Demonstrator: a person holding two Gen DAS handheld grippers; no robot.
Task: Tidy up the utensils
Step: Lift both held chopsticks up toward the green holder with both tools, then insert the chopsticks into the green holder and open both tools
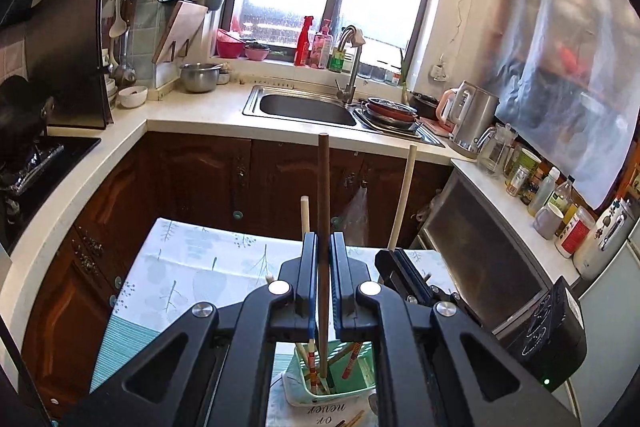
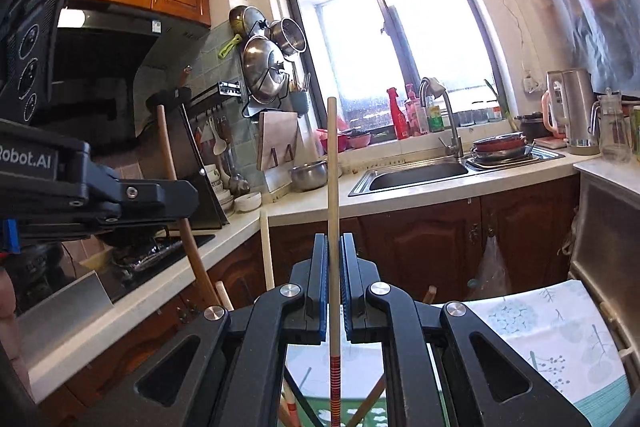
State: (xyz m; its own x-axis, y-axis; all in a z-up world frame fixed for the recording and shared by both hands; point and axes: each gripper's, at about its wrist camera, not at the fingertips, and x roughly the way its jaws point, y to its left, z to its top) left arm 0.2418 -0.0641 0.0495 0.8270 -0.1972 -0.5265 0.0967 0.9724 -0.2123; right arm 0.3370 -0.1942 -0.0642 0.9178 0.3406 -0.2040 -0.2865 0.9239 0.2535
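Observation:
My left gripper (image 1: 323,241) is shut on a dark brown chopstick (image 1: 323,187) that stands upright above a green utensil holder (image 1: 320,383). Several more chopsticks stand in the holder, and a pale one (image 1: 305,215) rises behind the left pad. My right gripper (image 2: 333,243) is shut on a pale chopstick (image 2: 333,167) with red bands low on it, also upright over the holder (image 2: 360,415). The left wrist view shows the right gripper (image 1: 396,255) close on the right with its pale stick (image 1: 403,195). The right wrist view shows the left gripper (image 2: 184,195) at the left.
The holder stands on a table with a leaf-patterned cloth (image 1: 192,267). Beyond it a counter runs around the room with a steel sink (image 1: 308,107), stacked pans (image 1: 392,111), a kettle (image 1: 472,119), jars (image 1: 560,203) and a stove (image 1: 36,155). Dark wooden cabinets (image 1: 208,179) stand below.

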